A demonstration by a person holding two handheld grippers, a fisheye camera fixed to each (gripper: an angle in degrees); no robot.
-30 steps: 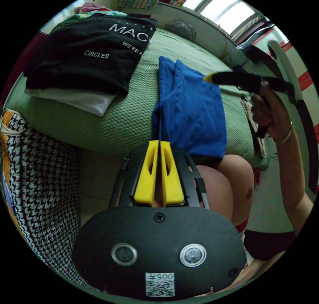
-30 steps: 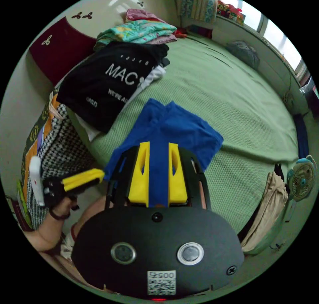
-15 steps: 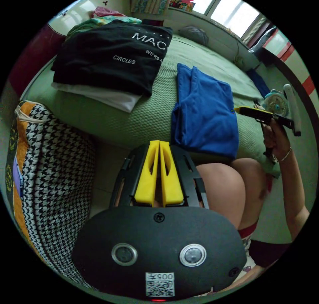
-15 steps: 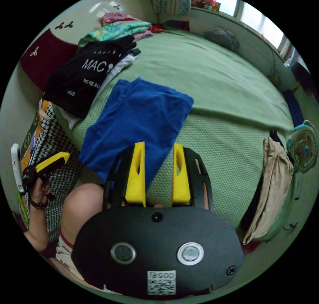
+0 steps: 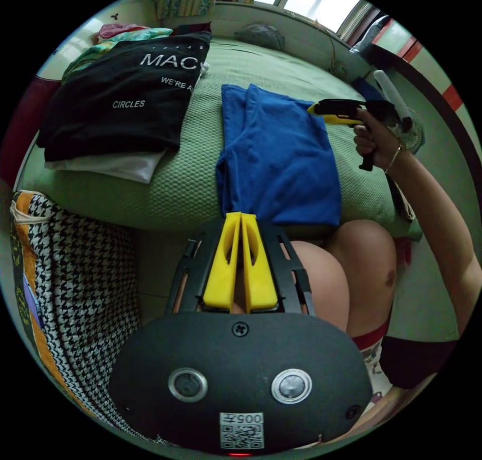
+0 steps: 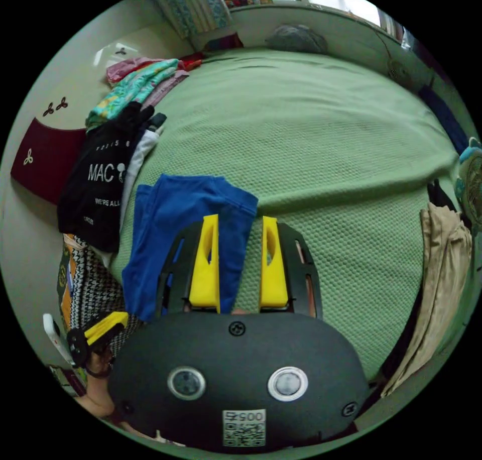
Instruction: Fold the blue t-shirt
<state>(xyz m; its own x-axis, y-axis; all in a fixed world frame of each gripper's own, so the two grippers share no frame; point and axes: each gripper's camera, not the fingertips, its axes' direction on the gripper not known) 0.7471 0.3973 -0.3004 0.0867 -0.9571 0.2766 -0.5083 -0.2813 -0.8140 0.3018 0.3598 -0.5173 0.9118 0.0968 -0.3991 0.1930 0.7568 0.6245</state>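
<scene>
Blue cotton, folded down to a compact rectangle — the blue t-shirt (image 5: 281,163) lies flat on the green bedspread (image 5: 201,184) at the bed's near edge, just beside the stack topped by a black printed t-shirt (image 5: 125,98). Sleeves appear tucked in, layered edges showing along one long side (a slightly uneven pleat runs the length there). Judgement: the fold looks essentially done; what may be left is a last halving or a little squaring-up of that loose edge, or nothing at all.

Left gripper (image 5: 240,219): yellow jaws pressed together, nothing between them, tips hanging just short of the shirt's near hem over the bed edge, above the person's knee. No cloth held.

Right gripper (image 6: 240,221): jaws spread apart, empty, hovering over the shirt's far corner, with blue cloth and green spread seen through the gap. Whether the tips touch the fabric I cannot tell. In the left gripper view the right gripper sits at the shirt's far corner, gripped in the person's hand (image 5: 374,138).

Neither tool carries the shirt — it rests on the bed on its own.
</scene>
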